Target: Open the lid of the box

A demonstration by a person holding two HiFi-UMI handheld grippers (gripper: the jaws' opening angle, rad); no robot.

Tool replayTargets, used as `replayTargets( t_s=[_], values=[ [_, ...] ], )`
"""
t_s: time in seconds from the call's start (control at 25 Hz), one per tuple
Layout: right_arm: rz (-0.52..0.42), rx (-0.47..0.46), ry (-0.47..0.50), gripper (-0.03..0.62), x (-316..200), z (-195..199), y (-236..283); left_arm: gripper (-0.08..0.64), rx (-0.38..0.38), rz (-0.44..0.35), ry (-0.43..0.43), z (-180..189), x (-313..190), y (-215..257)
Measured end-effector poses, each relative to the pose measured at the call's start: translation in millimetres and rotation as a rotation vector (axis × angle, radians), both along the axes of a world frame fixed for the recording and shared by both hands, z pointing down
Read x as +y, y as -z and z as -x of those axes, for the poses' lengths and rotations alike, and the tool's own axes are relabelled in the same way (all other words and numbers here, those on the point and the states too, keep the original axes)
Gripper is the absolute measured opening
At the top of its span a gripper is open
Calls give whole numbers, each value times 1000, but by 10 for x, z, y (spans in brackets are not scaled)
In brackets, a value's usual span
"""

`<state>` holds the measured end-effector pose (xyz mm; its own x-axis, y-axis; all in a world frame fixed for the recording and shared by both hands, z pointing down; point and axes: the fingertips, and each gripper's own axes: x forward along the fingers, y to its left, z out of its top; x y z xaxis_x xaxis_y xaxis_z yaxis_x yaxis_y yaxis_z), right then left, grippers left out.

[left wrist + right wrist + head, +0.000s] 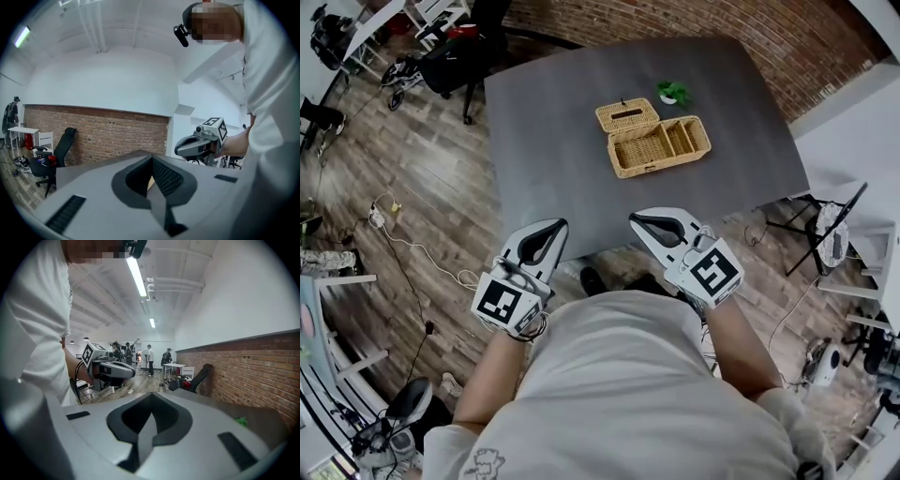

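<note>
Box (661, 146): wicker, on the far half of the tabletop (534, 141), long axis roughly left to right. Lid (626, 115) lies flipped back at its far left side, so it looks already open.
Left gripper (560, 225), right gripper (636, 220): at the near edge, jaws together, empty. The box lies ahead, the right gripper nearer.

The box (661, 145) and its lid (627, 115) are rough woven wicker. The desk (544, 141) is smooth, matt dark grey. The floor (422, 178) looks like wood planks, and the wall (787, 37) is rough brick. The left gripper (561, 225) and right gripper (635, 220) have matt grey plastic shells.
</note>
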<state>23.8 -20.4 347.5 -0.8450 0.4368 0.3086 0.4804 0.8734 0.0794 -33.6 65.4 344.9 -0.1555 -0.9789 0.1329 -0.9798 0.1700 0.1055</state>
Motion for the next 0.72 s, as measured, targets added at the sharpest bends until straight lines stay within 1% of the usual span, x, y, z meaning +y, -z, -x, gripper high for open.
replayTargets(
  t_s=[0.16, 0.36, 0.6, 0.72],
  values=[
    [-30, -20, 17, 6, -27, -186, 10, 11, -15, -29, 25, -162, -37, 83],
    [-31, -53, 35, 6, -138, -425, 61, 11, -31, -49, 53, -386, -193, 196],
    [-53, -32, 68, 5, -287, -842, 14, 11, -34, -46, 104, -763, -340, 213],
    [-69, -47, 85, 5, -328, -1061, 19, 11, -32, -56, 120, -991, -398, 225]
  ],
)
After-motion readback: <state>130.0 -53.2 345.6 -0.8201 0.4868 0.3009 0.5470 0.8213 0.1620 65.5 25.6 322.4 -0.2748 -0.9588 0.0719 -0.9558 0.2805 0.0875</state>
